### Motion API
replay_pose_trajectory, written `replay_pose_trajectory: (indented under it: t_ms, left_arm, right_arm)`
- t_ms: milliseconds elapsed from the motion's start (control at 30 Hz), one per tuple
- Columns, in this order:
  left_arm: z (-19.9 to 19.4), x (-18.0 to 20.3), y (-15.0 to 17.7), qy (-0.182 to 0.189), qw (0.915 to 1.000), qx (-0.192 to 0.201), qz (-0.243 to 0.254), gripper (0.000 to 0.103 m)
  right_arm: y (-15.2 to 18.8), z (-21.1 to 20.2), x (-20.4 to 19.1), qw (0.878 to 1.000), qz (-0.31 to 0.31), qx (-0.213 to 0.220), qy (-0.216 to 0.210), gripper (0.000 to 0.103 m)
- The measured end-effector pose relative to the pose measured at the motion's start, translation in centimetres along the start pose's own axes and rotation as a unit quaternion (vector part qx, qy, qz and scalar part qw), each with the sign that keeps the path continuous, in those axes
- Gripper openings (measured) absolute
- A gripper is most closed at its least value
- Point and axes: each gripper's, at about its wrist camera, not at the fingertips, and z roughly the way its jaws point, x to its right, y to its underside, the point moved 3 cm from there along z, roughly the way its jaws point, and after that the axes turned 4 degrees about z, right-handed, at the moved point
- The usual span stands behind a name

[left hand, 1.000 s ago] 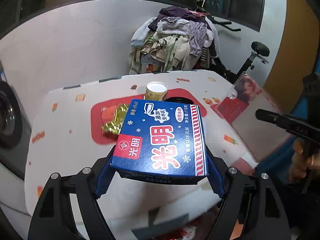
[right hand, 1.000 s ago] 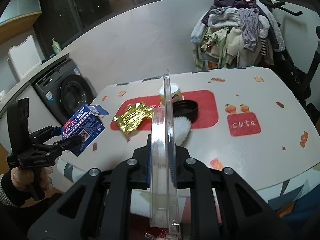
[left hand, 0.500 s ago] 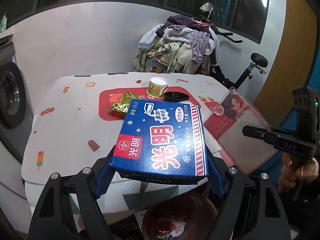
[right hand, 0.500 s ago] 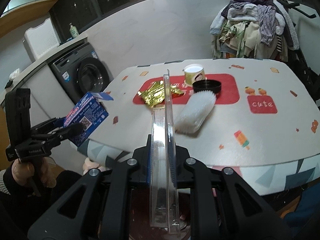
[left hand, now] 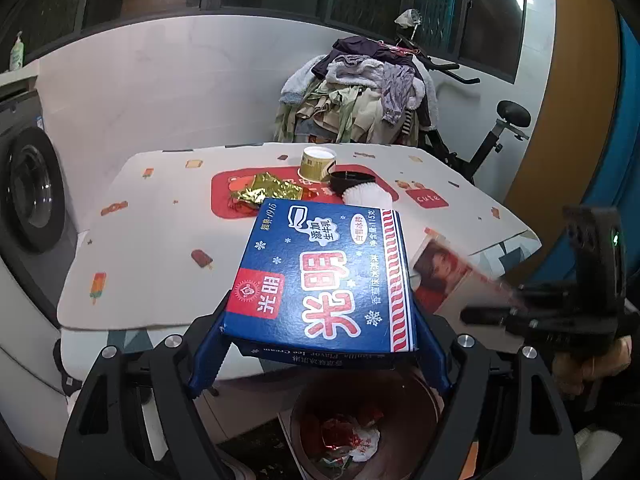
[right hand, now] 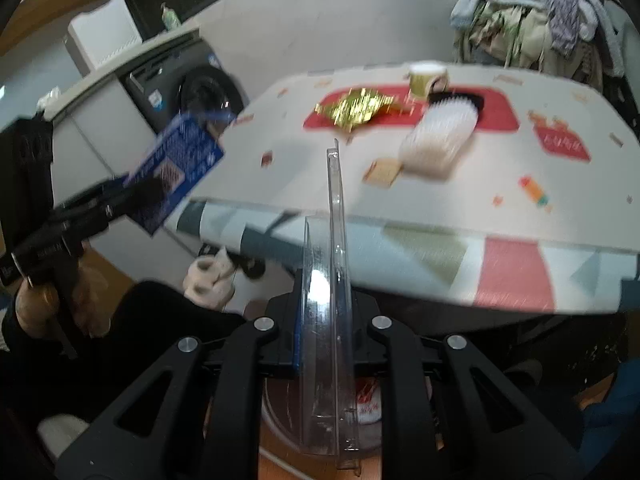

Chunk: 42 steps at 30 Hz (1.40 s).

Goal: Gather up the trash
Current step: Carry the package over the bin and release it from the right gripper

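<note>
My left gripper (left hand: 316,344) is shut on a blue ice cream box (left hand: 324,272), held above a brown trash bin (left hand: 404,412) with wrappers inside. My right gripper (right hand: 326,340) is shut on a clear plastic package (right hand: 332,280), seen edge-on, held over the same bin (right hand: 276,412). In the left wrist view that package (left hand: 444,272) shows a printed picture, at the right by the table's edge. On the table lie a gold wrapper (left hand: 260,192), a paper cup (left hand: 316,164), a black lid (left hand: 352,180) and a white ribbed cup (left hand: 366,196).
The table (left hand: 160,248) has a patterned cloth with a red mat. A washing machine (left hand: 28,188) stands at the left. A pile of clothes (left hand: 360,92) and an exercise bike (left hand: 496,136) are behind the table. A slippered foot (right hand: 208,280) is under the table's edge.
Both grippers have drawn back from the table and lowered with their items. The trash bin has come into view beneath them.
</note>
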Motion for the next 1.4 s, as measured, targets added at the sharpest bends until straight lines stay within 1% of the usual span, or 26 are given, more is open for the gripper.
replay_pose_trajectory:
  t_ms: [200, 300, 400, 800, 1100, 1267, 1400]
  left_arm:
    - [0.3, 0.0, 1.1, 0.002, 1.0000, -0.007, 0.002, 0.077]
    - [0.4, 0.0, 1.1, 0.003, 1.0000, -0.007, 0.002, 0.077]
    - [0.7, 0.4, 1.3, 0.003, 0.9999, -0.006, 0.011, 0.077]
    - [1.7, 0.7, 2.0, 0.014, 0.9997, -0.014, 0.016, 0.077]
    - [1.8, 1.1, 2.1, 0.021, 0.9994, -0.014, 0.025, 0.077]
    - [1.8, 1.2, 2.2, 0.021, 0.9994, -0.014, 0.026, 0.077]
    - [1.9, 1.3, 2.4, 0.023, 0.9993, -0.015, 0.026, 0.077]
  right_arm:
    - [2.6, 2.8, -0.2, 0.998, 0.005, -0.060, -0.003, 0.018]
    - [3.1, 3.9, 0.2, 0.997, 0.013, -0.081, 0.001, 0.018]
    - [3.3, 4.7, 0.7, 0.995, 0.020, -0.093, 0.004, 0.018]
    - [3.8, 6.0, 2.1, 0.993, 0.037, -0.112, 0.017, 0.019]
    - [3.7, 6.1, 2.3, 0.993, 0.041, -0.112, 0.016, 0.020]
    - [3.8, 6.1, 2.5, 0.993, 0.043, -0.113, 0.018, 0.025]
    - [3.6, 5.8, 2.3, 0.993, 0.038, -0.107, 0.012, 0.042]
